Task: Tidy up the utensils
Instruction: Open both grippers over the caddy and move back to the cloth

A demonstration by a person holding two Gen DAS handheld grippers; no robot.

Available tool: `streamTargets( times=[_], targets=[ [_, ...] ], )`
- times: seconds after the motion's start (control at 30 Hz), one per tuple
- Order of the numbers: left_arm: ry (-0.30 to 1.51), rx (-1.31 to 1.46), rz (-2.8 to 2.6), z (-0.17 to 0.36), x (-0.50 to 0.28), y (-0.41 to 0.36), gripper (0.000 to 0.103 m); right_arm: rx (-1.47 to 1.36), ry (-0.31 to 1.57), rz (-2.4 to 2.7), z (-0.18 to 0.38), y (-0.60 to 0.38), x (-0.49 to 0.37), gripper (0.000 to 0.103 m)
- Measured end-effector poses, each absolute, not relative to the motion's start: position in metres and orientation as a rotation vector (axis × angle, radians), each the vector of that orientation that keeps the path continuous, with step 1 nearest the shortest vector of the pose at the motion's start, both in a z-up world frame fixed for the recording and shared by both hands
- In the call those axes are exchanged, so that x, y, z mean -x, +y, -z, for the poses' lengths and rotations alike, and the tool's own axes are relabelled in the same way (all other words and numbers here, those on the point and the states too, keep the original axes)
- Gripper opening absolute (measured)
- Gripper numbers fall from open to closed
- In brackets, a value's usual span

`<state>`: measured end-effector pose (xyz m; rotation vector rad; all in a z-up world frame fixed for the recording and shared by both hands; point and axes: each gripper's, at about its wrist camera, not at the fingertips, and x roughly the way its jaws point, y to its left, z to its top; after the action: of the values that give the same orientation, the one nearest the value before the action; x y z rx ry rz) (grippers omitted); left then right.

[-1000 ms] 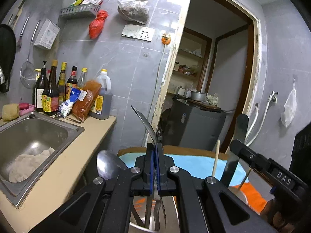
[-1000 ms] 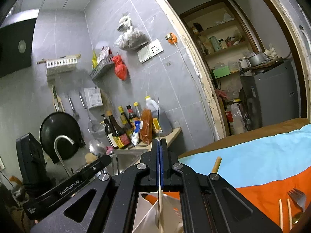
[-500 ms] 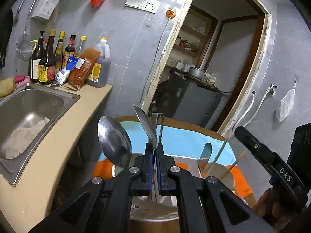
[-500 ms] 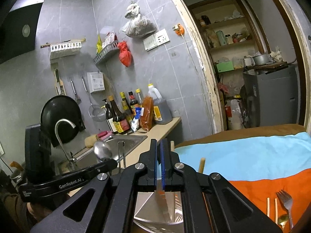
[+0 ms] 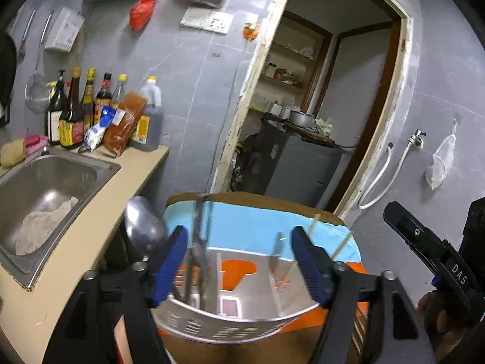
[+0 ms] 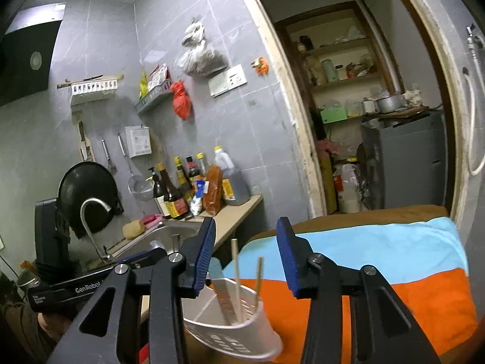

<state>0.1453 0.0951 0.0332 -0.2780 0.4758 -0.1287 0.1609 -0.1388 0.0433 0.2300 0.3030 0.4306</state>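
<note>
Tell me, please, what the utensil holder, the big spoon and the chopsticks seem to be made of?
Utensil holder: probably matte plastic, pale grey-white with moulded slots, though metal is possible. Big spoon: polished steel, mirror-like highlights. Chopsticks: likely bare wood or bamboo, pale tan and dull.

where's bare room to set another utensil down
The orange and blue cloth right of the holder lies bare. In the holder, the middle slot looks open. Crowded: its left slot with spoon, its right slot with chopsticks, and the counter corner by the bottles.
</note>
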Motion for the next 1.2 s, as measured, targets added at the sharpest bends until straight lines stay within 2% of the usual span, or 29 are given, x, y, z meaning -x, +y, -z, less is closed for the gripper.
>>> streamTargets(
  times=[0.07,0.1,0.13,0.17,0.3,0.37,0.4,0.57,0.77,1.2],
  targets=[
    [0.435,0.259,0.102,-0.041,-0.139,0.084,0.094,-0.235,0.299,-0.416,-0.048,-0.149,-0.157,0.053],
    [0.409,0.248,0.087,-0.046,-0.135,0.077,0.100,-0.239,0.293,-0.406,-0.050,-0.156,-0.153,0.056],
    [0.392,0.239,0.078,-0.049,-0.133,0.071,0.102,-0.239,0.285,-0.390,-0.053,-0.164,-0.149,0.062],
    [0.376,0.229,0.071,-0.052,-0.131,0.064,0.103,-0.234,0.278,-0.371,-0.055,-0.171,-0.145,0.067],
    [0.340,0.203,0.076,-0.060,-0.126,0.036,0.103,-0.207,0.261,-0.299,-0.064,-0.199,-0.132,0.078],
    [0.328,0.193,0.083,-0.062,-0.123,0.023,0.103,-0.187,0.252,-0.257,-0.069,-0.212,-0.125,0.090],
    [0.324,0.187,0.086,-0.063,-0.121,0.016,0.103,-0.172,0.244,-0.232,-0.071,-0.220,-0.121,0.092],
    [0.316,0.137,0.106,-0.059,-0.115,-0.026,0.103,-0.136,0.234,-0.172,-0.080,-0.251,-0.113,0.096],
    [0.343,0.073,0.135,-0.046,-0.111,-0.073,0.103,-0.107,0.250,-0.134,-0.077,-0.292,-0.110,0.097],
    [0.589,0.092,0.116,0.025,-0.139,-0.120,0.103,-0.120,0.416,-0.138,-0.020,-0.361,-0.138,0.096]
  ],
)
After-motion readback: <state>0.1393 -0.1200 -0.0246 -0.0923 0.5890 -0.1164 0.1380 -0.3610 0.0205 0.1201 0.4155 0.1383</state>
